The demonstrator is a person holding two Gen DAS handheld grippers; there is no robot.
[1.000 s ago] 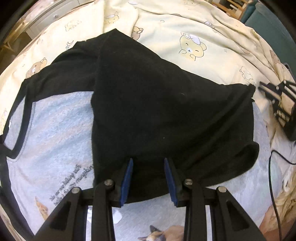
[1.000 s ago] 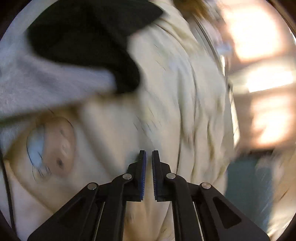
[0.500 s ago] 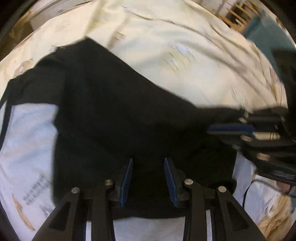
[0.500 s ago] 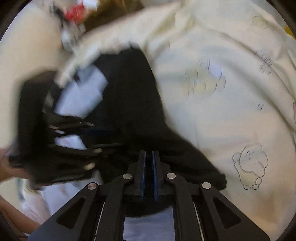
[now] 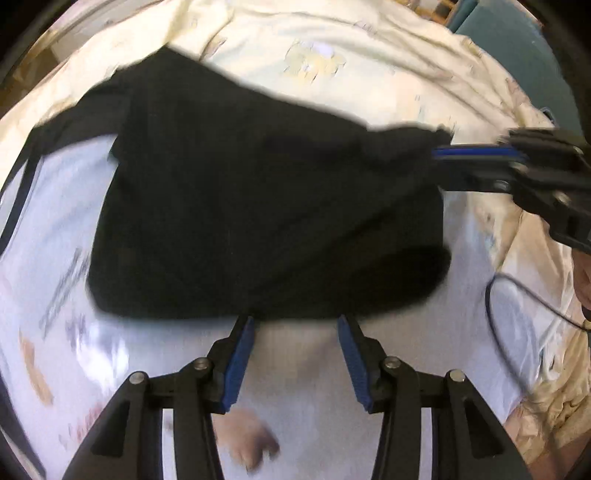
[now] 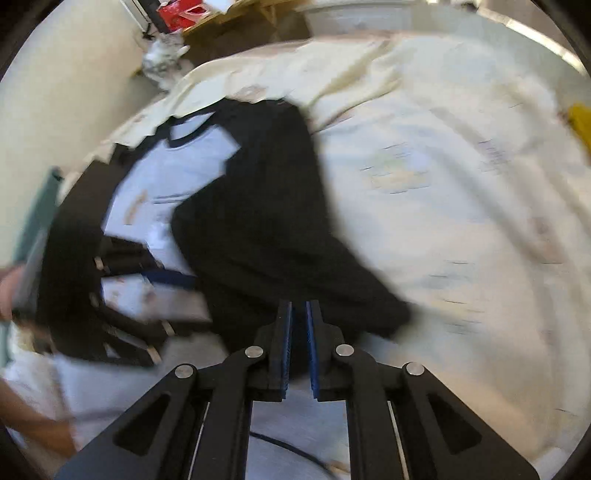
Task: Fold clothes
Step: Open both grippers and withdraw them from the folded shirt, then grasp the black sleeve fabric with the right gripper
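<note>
A grey T-shirt (image 5: 303, 369) with black sleeves and a black neck trim lies spread on a cream bedsheet (image 5: 332, 62) printed with small cartoon bears. One black sleeve (image 5: 258, 206) is folded across the chest of the shirt, covering much of the grey front; part of a printed line of text and an orange patch show on the grey cloth to one side, too blurred to read. Seen from the left wrist camera, the left gripper (image 5: 295, 350) hangs just above the grey cloth at the near edge of the black sleeve, its two blue-padded fingers (image 5: 238, 363) spread wide apart with nothing between them. The right gripper (image 5: 441, 152) reaches in from the right edge of that view, its blue pads pressed close together at the far corner of the black sleeve; the picture is blurred there, and it looks to be pinching that corner. From the right wrist camera, the right gripper (image 6: 298, 347) shows its fingers nearly together with only a thin slit between them, black cloth lying right at and between their tips. A thin black cable (image 5: 517, 295) trails over the sheet near the shirt's right side. Beyond the bed, a red object (image 6: 177, 11) and some clutter sit by a pale wall.
</note>
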